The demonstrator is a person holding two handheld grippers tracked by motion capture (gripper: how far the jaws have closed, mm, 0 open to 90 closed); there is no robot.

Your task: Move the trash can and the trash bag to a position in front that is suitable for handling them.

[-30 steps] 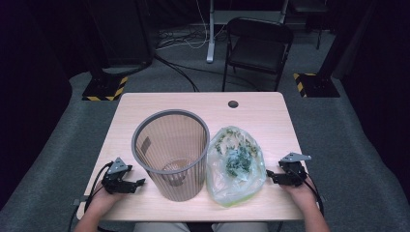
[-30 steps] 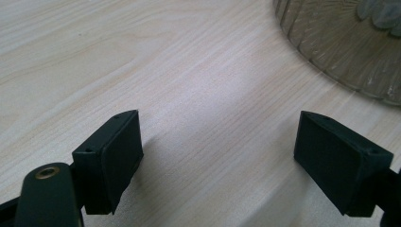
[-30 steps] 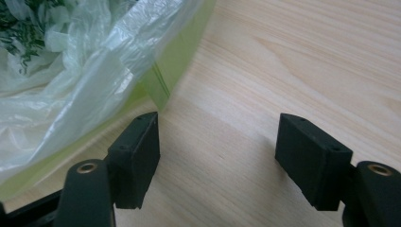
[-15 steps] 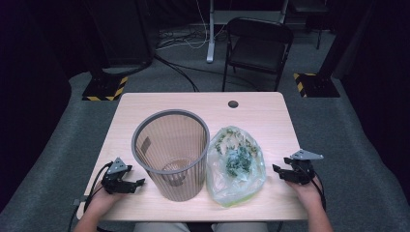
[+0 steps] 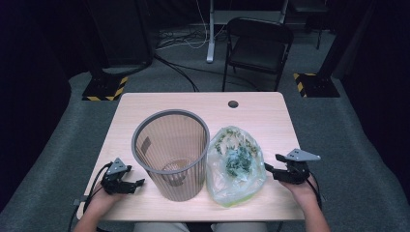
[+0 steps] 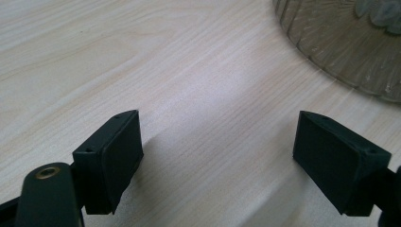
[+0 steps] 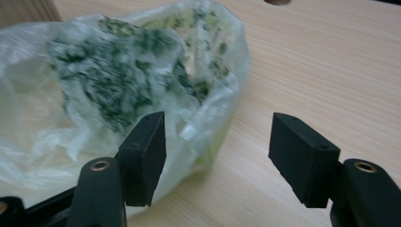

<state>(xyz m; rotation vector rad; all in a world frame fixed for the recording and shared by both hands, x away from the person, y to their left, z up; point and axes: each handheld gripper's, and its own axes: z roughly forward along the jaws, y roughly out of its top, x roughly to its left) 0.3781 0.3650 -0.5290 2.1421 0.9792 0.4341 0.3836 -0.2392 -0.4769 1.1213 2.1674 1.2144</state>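
Right gripper (image 5: 271,170): it is seen at the lower right of the high view, carried level just above the table, jaws aimed toward frame left at the plastic bag (image 5: 235,164). A grey three-cornered plate is seen on top of it.
Right jaws: they are held wide apart and have just been closing then easing open a little. In the right gripper view (image 7: 215,144) only bare wood is seen between them; the bag's edge is overlapped by the left jaw, and contact cannot be told.
Right hand (image 5: 302,189): it is wrapped round the gripper's rear, forearm entering from the bottom edge.
Left gripper (image 5: 136,183): it is found at the lower left of the high view, low over the table, pointed toward frame right at the waste basket (image 5: 171,154), just beside its base.
Left jaws: they are spread wide in the left gripper view (image 6: 217,146), with nothing but wood grain between them.
Left hand (image 5: 99,203): it is closed round the body, a black cable looping beside it.
Plastic bag: thin, clear, crumpled film is seen, greenish at the rim, with dark green crinkled material inside. It is lying at centre right of the table, touching the basket's side.
Waste basket: a grey tapered round bin of fine ribbed mesh is standing upright at frame centre.
Table (image 5: 270,121): pale wood-grain laminate is shown, rectangular, with a round dark grommet (image 5: 233,104) near the far edge.
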